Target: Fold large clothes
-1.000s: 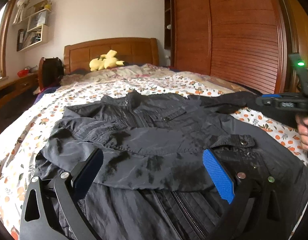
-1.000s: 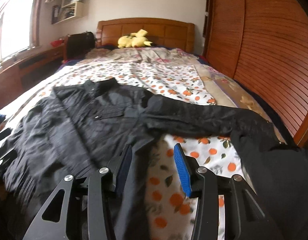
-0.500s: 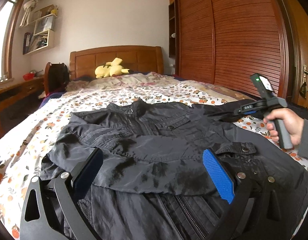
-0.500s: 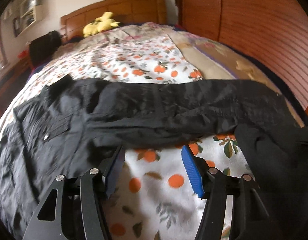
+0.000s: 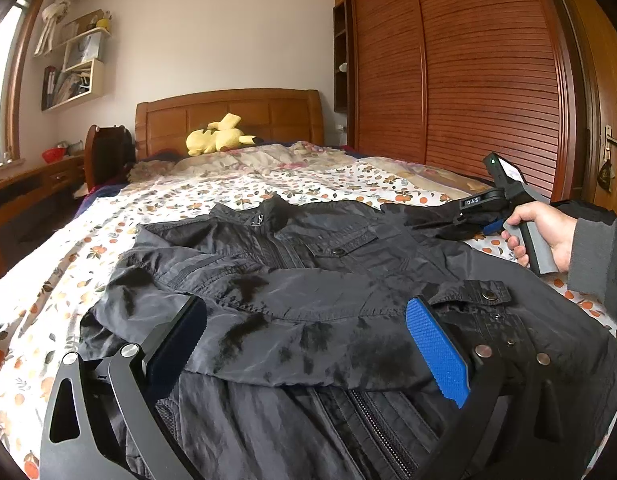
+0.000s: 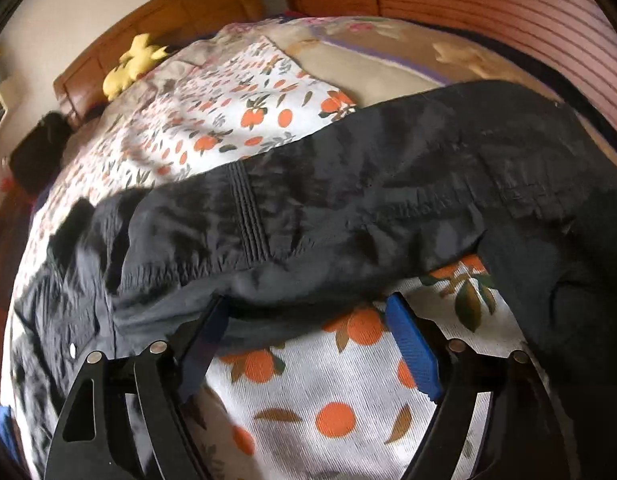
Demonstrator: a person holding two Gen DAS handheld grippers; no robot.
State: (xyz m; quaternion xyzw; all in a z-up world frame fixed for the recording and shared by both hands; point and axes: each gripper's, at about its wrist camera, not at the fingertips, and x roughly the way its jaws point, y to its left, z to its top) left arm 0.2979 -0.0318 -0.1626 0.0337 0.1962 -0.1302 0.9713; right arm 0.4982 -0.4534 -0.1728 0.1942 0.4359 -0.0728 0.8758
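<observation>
Bedsheet [image 5: 236, 188] w/ orange print, bedroom

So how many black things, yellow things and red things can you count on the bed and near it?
Black: 2, the jacket spread on the bed and the bag beside the headboard.
Yellow: 1, the plush toy by the headboard.
Red: 1, the bowl on the desk by the window.
Total: 4

The black jacket [image 5: 308, 304] of thin crinkled cloth has a faint sheen, lying on matt orange-printed cotton bedsheet [image 6: 340, 392] beside glossy slatted wooden wardrobe [image 5: 468, 80].
</observation>
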